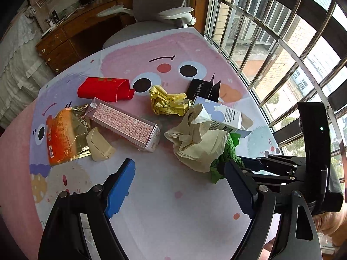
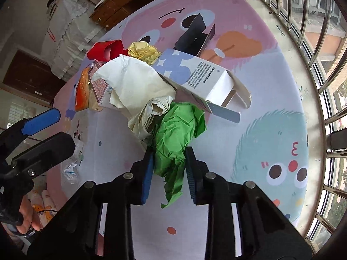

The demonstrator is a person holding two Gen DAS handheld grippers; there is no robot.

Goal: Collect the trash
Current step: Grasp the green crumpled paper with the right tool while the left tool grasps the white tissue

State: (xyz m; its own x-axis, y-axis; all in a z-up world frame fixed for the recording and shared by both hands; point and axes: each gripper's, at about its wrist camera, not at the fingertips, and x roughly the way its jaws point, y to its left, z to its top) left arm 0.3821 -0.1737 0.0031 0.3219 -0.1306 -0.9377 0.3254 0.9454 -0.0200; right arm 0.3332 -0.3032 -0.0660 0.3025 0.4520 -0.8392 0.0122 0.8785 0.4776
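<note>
We see our left gripper spread wide and empty, hovering low over the surface just short of the trash pile. To its right, our right gripper reaches in level, its fingers seemingly pinching the green crumpled paper beside the cream tissue.

Right gripper fingers clamped on crumpled green paper beside cream tissue.
</note>
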